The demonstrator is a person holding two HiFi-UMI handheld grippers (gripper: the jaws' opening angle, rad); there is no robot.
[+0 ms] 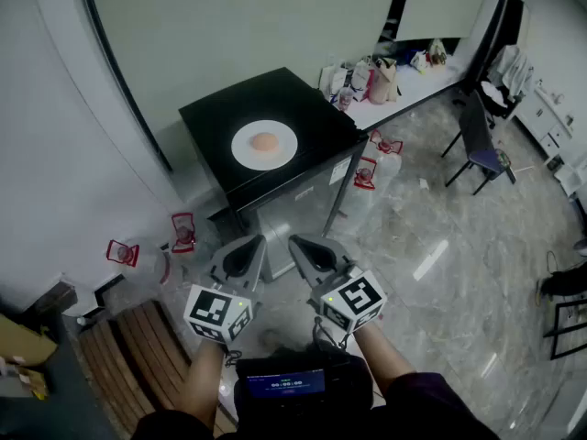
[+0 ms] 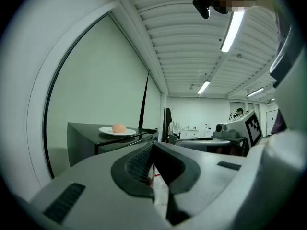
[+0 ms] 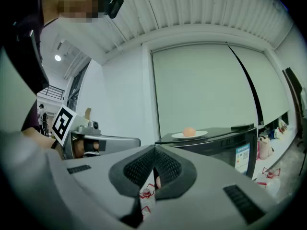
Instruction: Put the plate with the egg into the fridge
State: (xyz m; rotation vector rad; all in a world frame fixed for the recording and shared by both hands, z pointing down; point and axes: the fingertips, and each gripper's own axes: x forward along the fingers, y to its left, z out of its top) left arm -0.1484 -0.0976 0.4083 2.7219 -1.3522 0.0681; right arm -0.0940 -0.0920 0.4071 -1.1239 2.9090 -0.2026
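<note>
A white plate [image 1: 264,145] with a brownish egg [image 1: 264,141] on it rests on top of a small black fridge [image 1: 303,186], whose door is closed. In the left gripper view the plate [image 2: 117,132] and egg [image 2: 118,128] sit ahead to the left; in the right gripper view the plate [image 3: 189,135] and egg [image 3: 189,131] sit ahead, slightly right. My left gripper [image 1: 255,242] and right gripper [image 1: 295,242] are held level side by side in front of the fridge, well short of it. Both are shut with nothing between their jaws.
Clear jugs with red handles stand on the floor left of the fridge [image 1: 183,232] and to its right [image 1: 367,172]. A cluttered white desk [image 1: 394,85] and a dark chair [image 1: 477,140] are beyond. Wooden slats [image 1: 138,346] lie at lower left.
</note>
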